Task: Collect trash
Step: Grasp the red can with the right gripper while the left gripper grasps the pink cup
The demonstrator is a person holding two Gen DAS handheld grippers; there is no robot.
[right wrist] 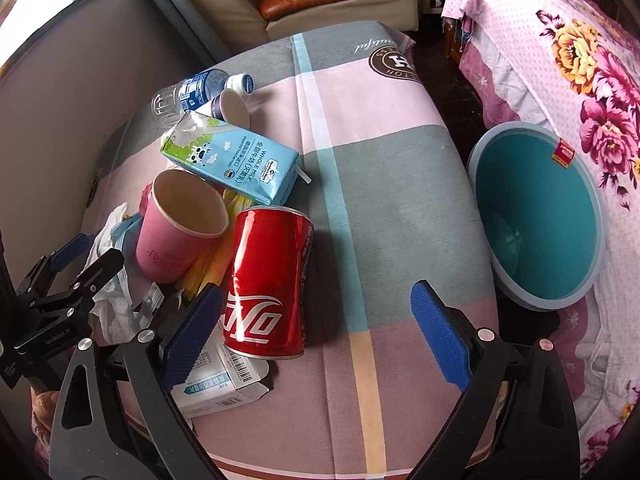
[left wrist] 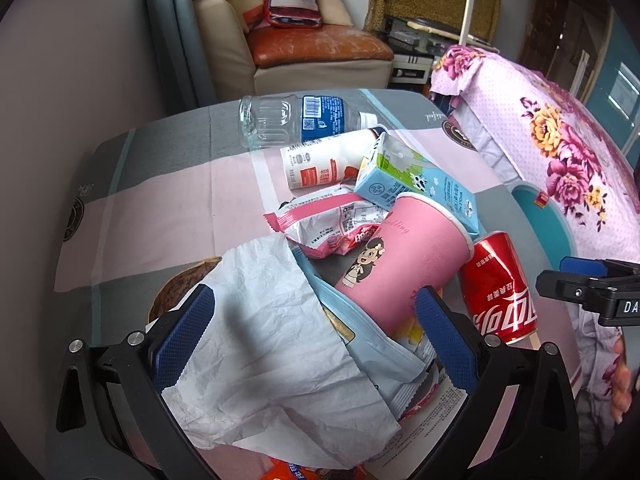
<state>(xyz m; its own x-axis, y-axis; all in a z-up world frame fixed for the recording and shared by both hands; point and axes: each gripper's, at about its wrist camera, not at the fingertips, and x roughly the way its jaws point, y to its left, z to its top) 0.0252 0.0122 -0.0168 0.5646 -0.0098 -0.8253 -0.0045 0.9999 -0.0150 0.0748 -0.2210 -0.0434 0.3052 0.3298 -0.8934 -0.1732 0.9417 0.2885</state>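
Home living room, sofa (left wrist: 320, 52), floral bedding (right wrist: 560, 60)

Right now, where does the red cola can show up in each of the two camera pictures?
Left wrist view: the red cola can lies at lower right, beside the pink paper cup, outside the left gripper.
Right wrist view: the can lies at centre-left, just inside the left-hand finger of the open right gripper.
Shared landmark: the blue milk carton lies just beyond the cup in both.
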